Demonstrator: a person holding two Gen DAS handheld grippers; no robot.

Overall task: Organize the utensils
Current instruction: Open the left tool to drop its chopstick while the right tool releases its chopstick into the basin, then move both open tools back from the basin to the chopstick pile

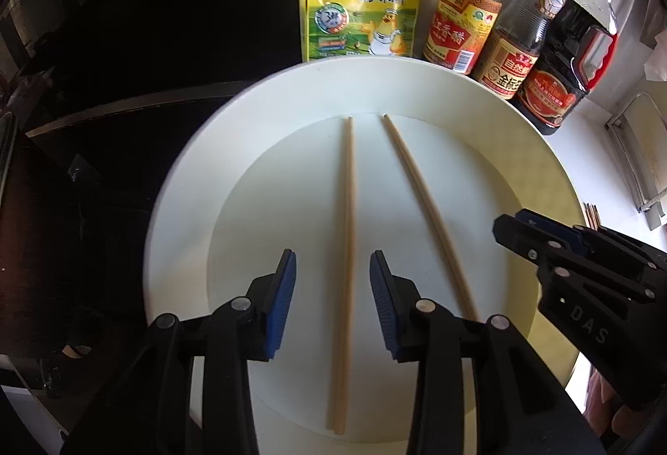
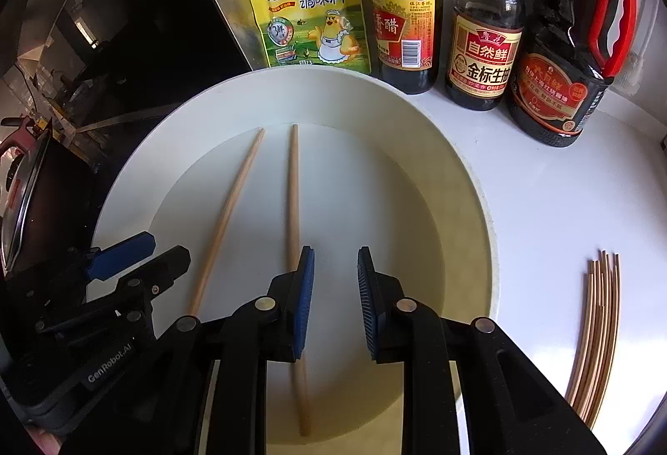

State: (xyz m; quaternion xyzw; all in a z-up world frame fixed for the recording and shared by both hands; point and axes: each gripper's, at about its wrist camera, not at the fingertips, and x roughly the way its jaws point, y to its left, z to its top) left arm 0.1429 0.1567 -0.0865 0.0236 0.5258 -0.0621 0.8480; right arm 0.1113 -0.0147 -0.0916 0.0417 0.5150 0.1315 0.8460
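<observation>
Chopsticks: two lie apart on the white plate (image 1: 521,138), which sits toward the worktop's back edge before the sauce bottles (image 2: 483,38). A bundle of chopsticks (image 2: 596,334) rests on the bare worktop right of the plate. The left gripper (image 1: 332,296), jaws released, straddles the left chopstick (image 1: 346,246); the right gripper (image 2: 335,301), jaws likewise released, hovers just beside the right chopstick (image 2: 294,205). Both sticks look light, stiff, thin and likely to roll, so pinching near the thicker end seems safest.

Two pale wooden chopsticks (image 1: 344,267) lie apart, splayed, on the white plate (image 1: 175,213); a bundle (image 2: 596,334) rests beside it.
</observation>
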